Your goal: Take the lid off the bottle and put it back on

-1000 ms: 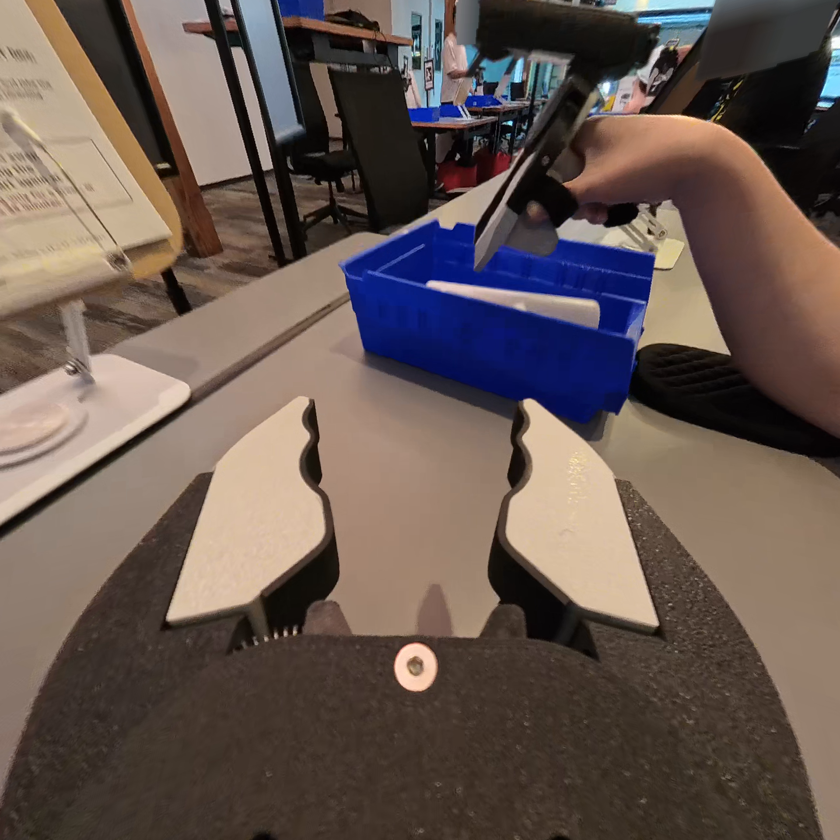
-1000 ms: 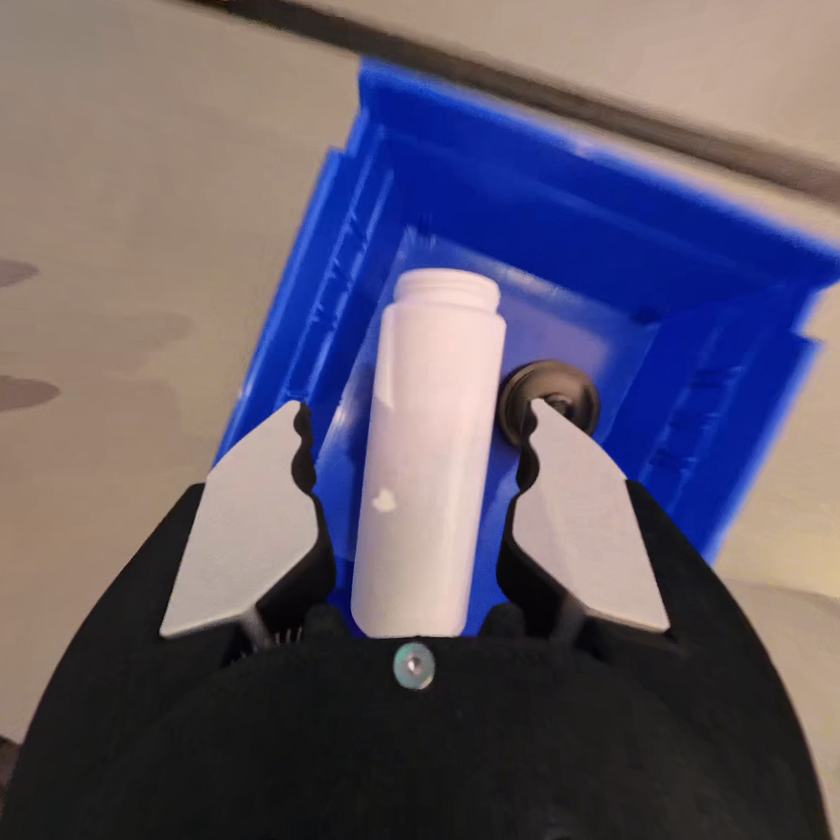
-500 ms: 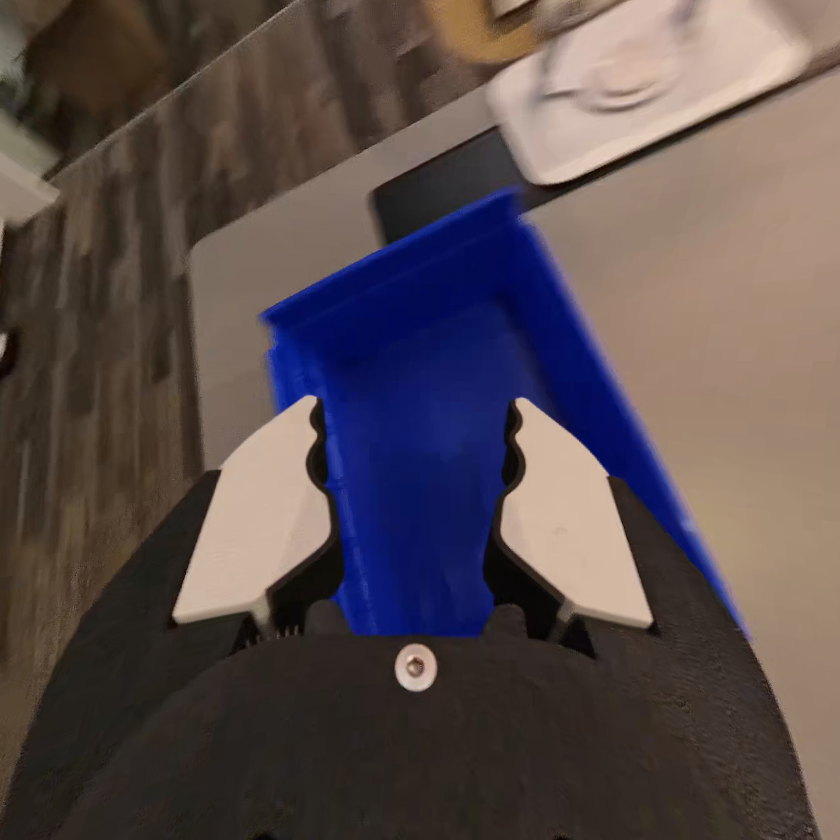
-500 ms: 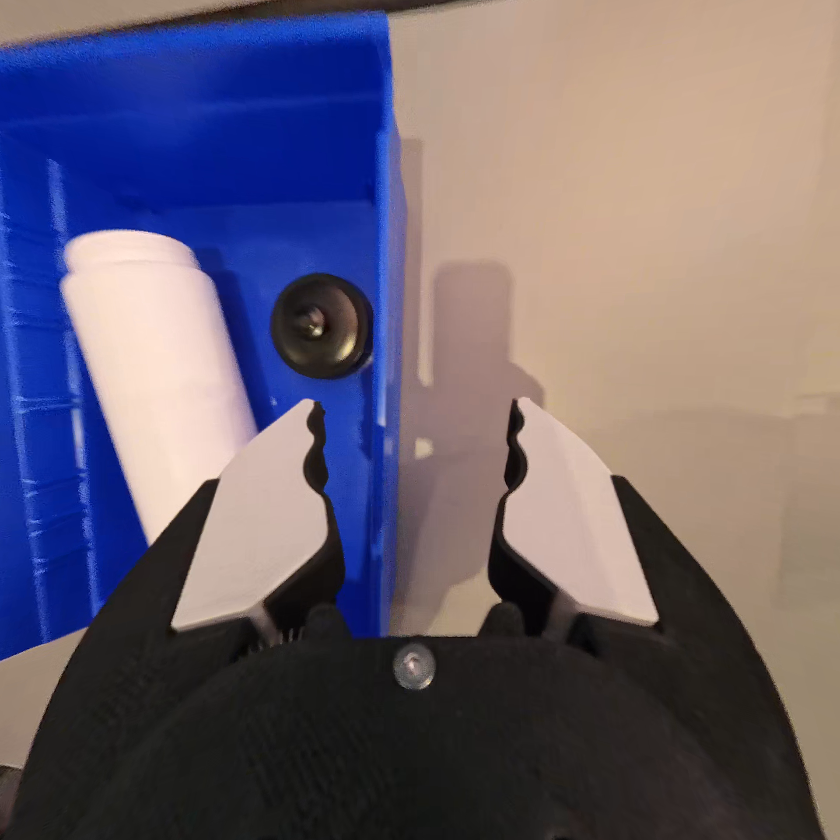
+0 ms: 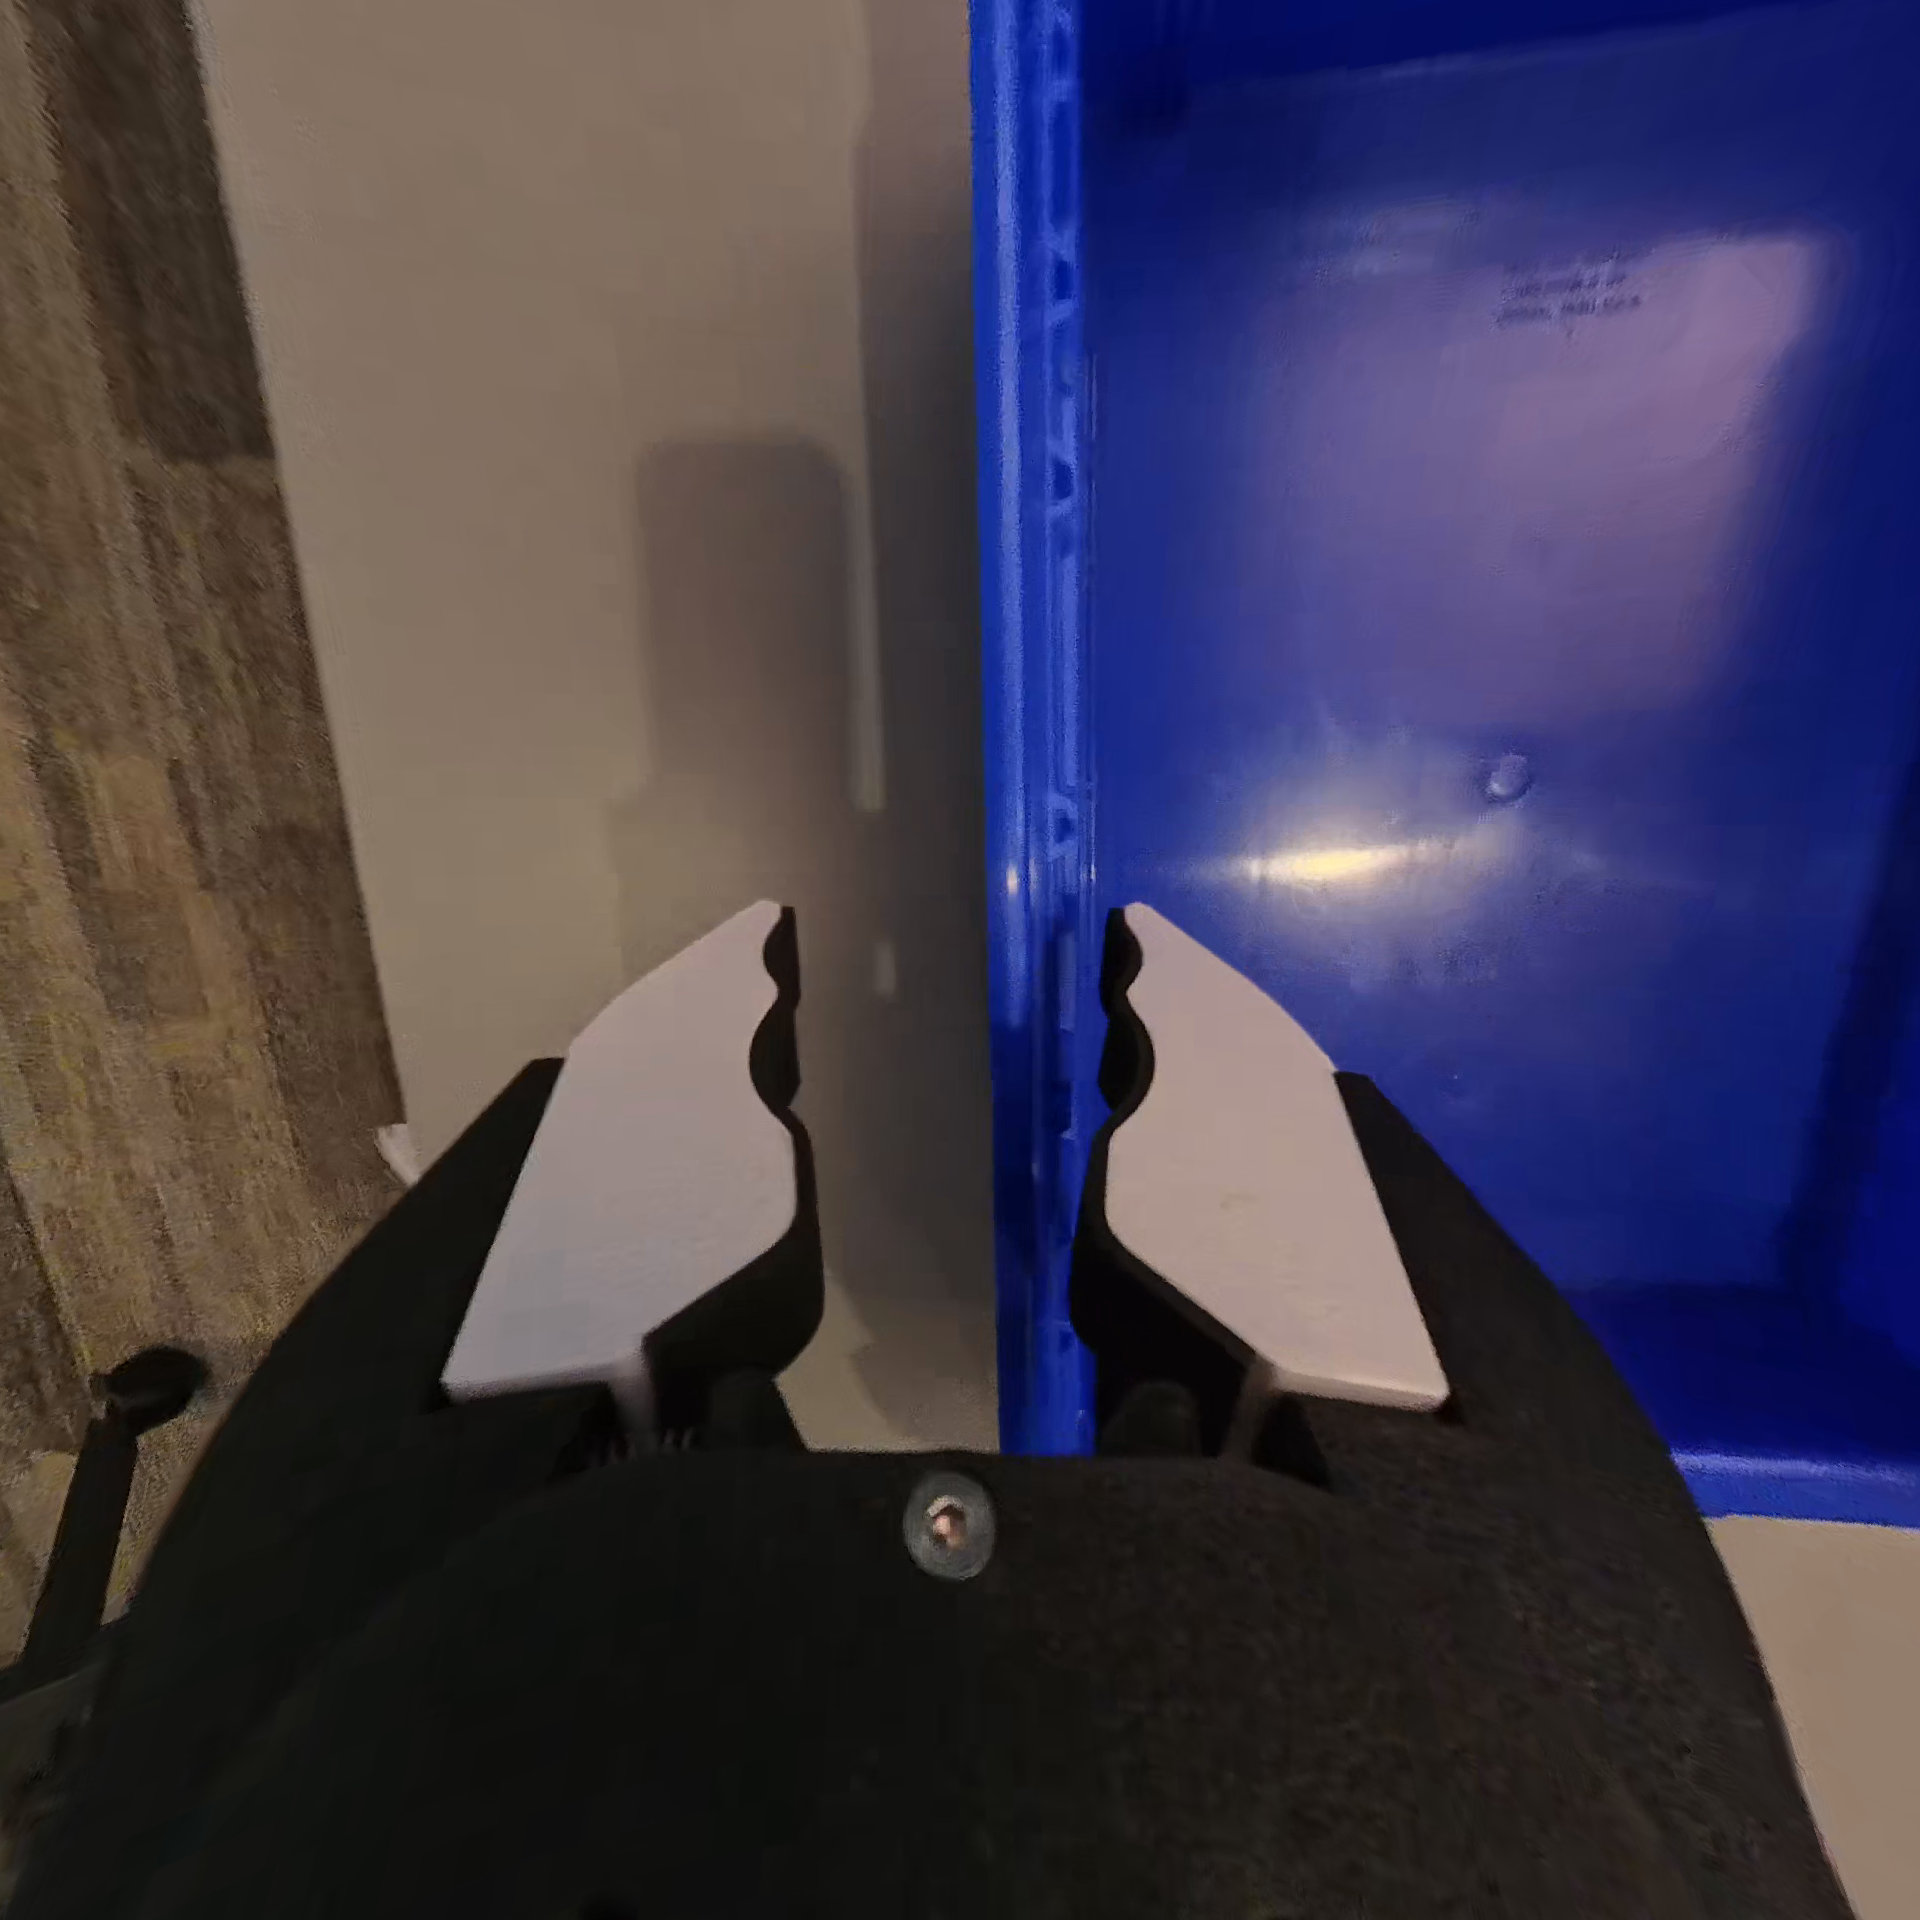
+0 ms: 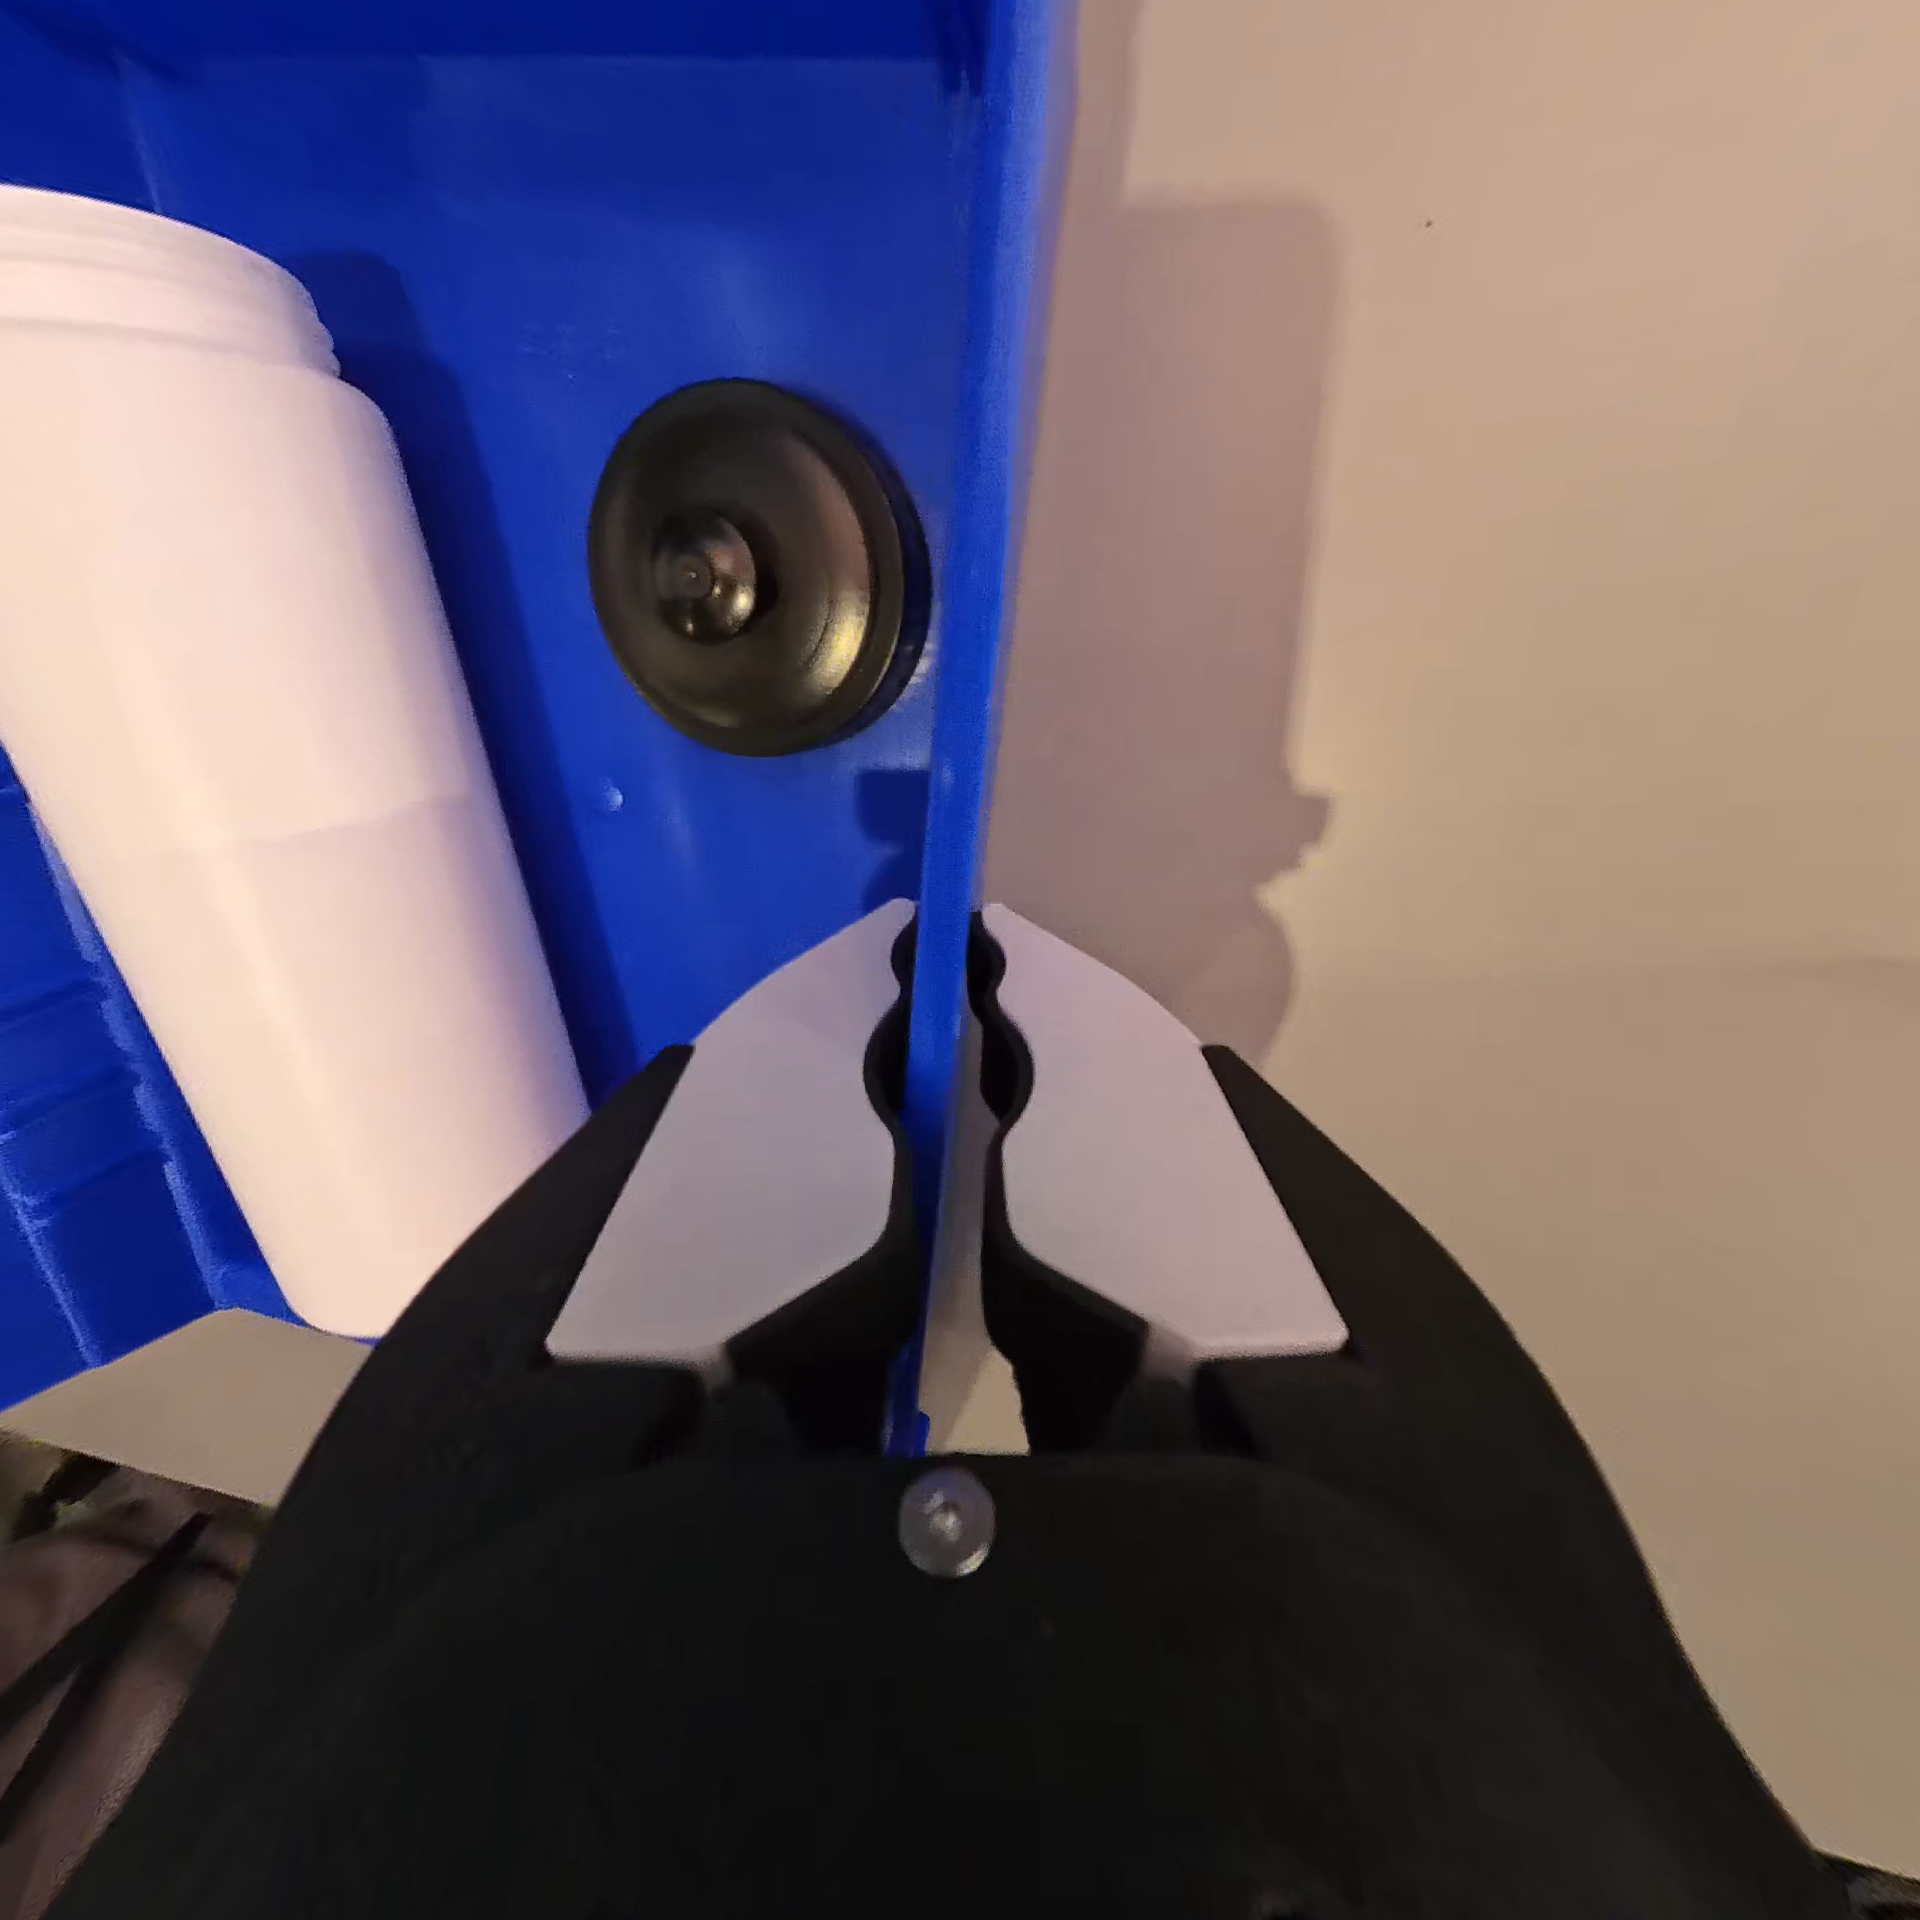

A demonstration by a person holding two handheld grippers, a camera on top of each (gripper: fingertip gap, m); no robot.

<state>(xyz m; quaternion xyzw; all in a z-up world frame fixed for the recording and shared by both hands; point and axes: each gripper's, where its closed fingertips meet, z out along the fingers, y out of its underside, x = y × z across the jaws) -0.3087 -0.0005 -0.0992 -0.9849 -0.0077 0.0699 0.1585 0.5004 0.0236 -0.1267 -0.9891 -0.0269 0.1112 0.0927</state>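
Right tongs [image 6: 943, 914]: You are pinching the thin side wall of the blue bin [image 6: 966, 520] between the two tips, one inside the bin and one outside.
Left tongs [image 5: 945, 914]: You are holding these released, with a gap between the tips. They are sitting over the other side wall of the blue bin [image 5: 1034, 623], not yet squeezing it.
How to do it well: I think you are getting a hold on the bin with both sides. Squeeze the left wall too, and be keeping both sides level so nothing is rolling.
Bottle [image 6: 208, 727]: It is lying flat inside the bin, beside the right tongs. Its long side is running from near you to far away, and its open neck is pointing away.
Lid [image 6: 748, 571]: It is already off, lying by the right wall, past the tips.
Surface [image 6: 1507, 623]: It is lying under the bin.
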